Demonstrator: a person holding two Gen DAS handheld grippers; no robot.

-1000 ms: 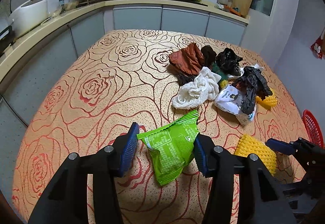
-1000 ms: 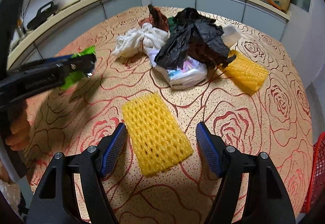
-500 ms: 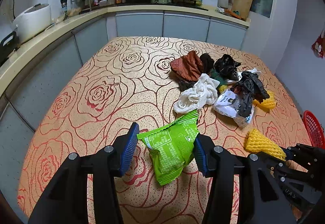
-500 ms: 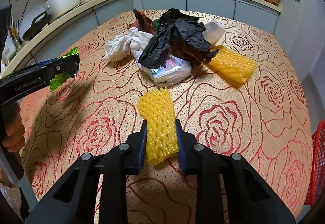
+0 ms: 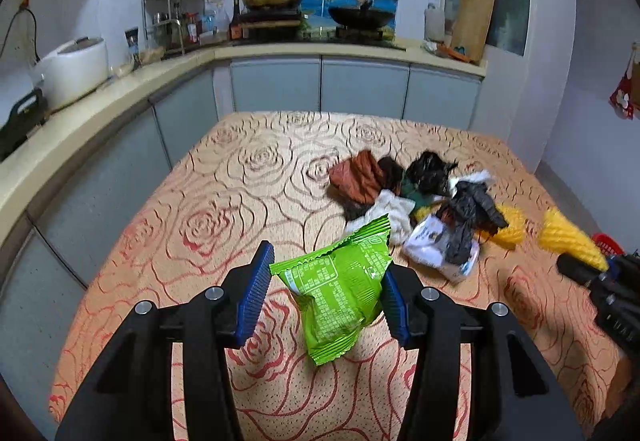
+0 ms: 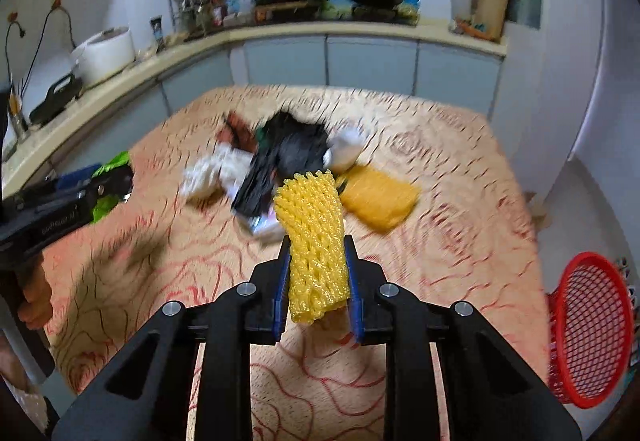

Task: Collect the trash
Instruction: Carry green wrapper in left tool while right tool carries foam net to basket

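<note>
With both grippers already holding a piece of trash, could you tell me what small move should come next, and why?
Probably swing the right gripper toward the red mesh basket beside the table. It is shut on the yellow foam fruit net, lifted clear of the tablecloth; the left gripper holds the green snack packet.

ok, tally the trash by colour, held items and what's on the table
Yellow foam nets: 2, one in the right gripper, one on the table
Green snack bag: 1, in the left gripper
Pile of black, white and brown pieces: count unclear
Total countable: 3
</note>
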